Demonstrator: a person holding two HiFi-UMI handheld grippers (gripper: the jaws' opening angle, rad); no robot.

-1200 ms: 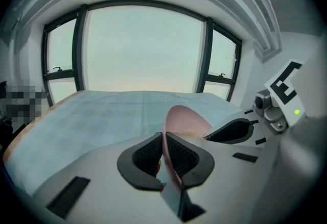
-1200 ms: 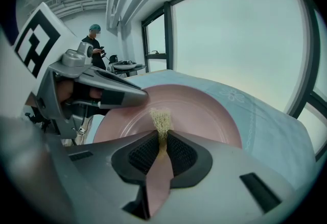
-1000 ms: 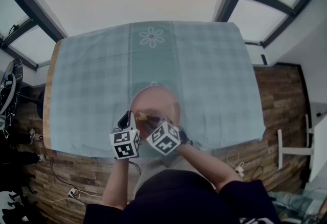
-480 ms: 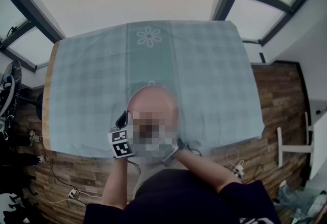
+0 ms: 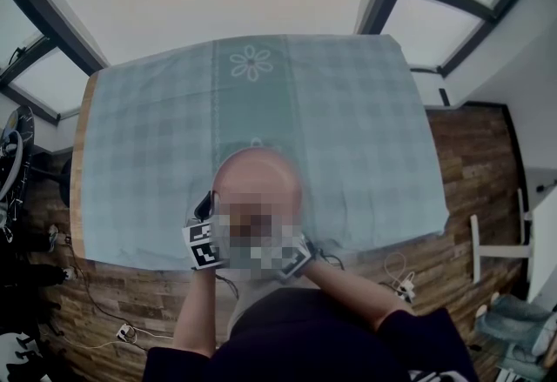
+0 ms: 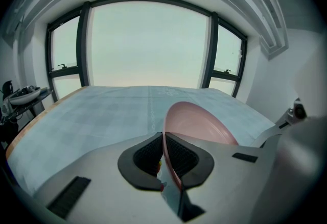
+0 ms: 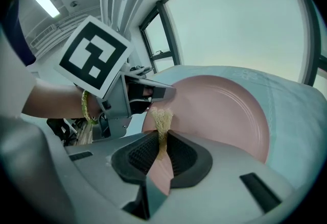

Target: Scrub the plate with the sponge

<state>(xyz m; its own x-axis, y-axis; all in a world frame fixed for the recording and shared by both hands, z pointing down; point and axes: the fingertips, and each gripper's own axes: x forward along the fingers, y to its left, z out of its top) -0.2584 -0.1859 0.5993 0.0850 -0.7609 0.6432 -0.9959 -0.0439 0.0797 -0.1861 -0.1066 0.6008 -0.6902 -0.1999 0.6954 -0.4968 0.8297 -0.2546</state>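
A pink plate (image 5: 257, 170) lies on the checked cloth near the table's front edge, its near rim lifted. My left gripper (image 6: 163, 139) is shut on that rim, with the plate (image 6: 196, 123) tilting up to the right of the jaws. My right gripper (image 7: 162, 139) is shut on a thin yellowish sponge (image 7: 162, 118), whose frayed end touches the plate (image 7: 225, 110) close to the left gripper (image 7: 145, 96). In the head view a mosaic patch hides both pairs of jaws; only the left marker cube (image 5: 203, 245) shows well.
The pale blue-green checked cloth (image 5: 348, 110) covers the whole table, with a flower print (image 5: 251, 63) at the far middle. Wooden floor with cables (image 5: 96, 319) lies around the table's near and side edges. Large windows (image 6: 148, 44) stand beyond the far edge.
My right gripper with the sponge has shifted a little to the right along the plate's near part and rolled somewhat. The left gripper and the plate have kept still.
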